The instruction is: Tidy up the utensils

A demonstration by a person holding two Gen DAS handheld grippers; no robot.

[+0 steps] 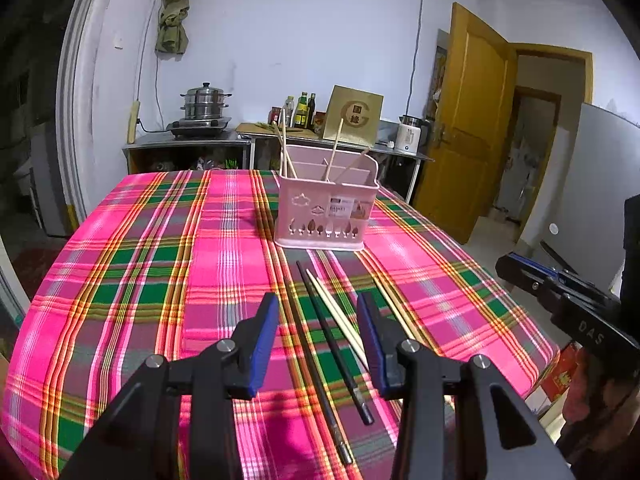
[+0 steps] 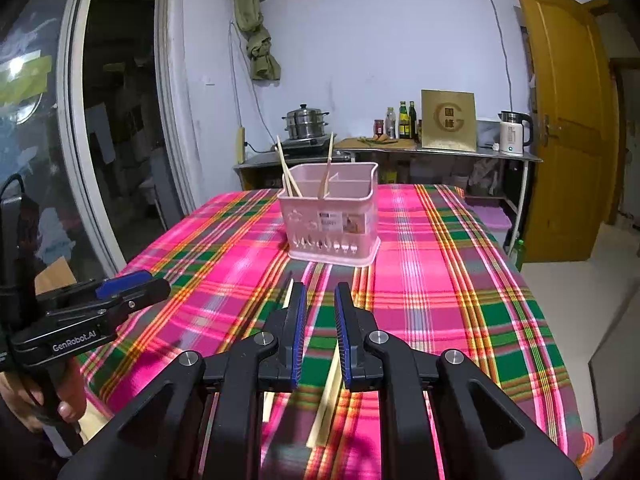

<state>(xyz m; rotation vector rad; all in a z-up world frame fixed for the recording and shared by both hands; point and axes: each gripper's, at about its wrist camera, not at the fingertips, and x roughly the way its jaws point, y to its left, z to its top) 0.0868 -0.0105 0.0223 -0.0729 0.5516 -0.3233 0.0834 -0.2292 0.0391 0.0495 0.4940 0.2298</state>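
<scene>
Table [image 1: 120,264] covered with pink, green and yellow plaid cloth. Standing on it toward the far side: pink plastic utensil basket [image 1: 326,216]. Lying on the cloth nearer the camera: two dark chopsticks [image 1: 332,344], roughly parallel, and pale wooden chopsticks [image 1: 340,316] just beside them.

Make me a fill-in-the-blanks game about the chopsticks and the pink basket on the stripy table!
1. The pink plastic utensil basket stands on a ____ checked tablecloth.
2. The two black chopsticks lie on the cloth between the fingers of the ____ gripper.
3. The pale wooden chopsticks already in the basket stand ____ out over its rim.
4. The right gripper holds ____ between its fingers.

Missing words: pink; left; sticking; nothing
</scene>
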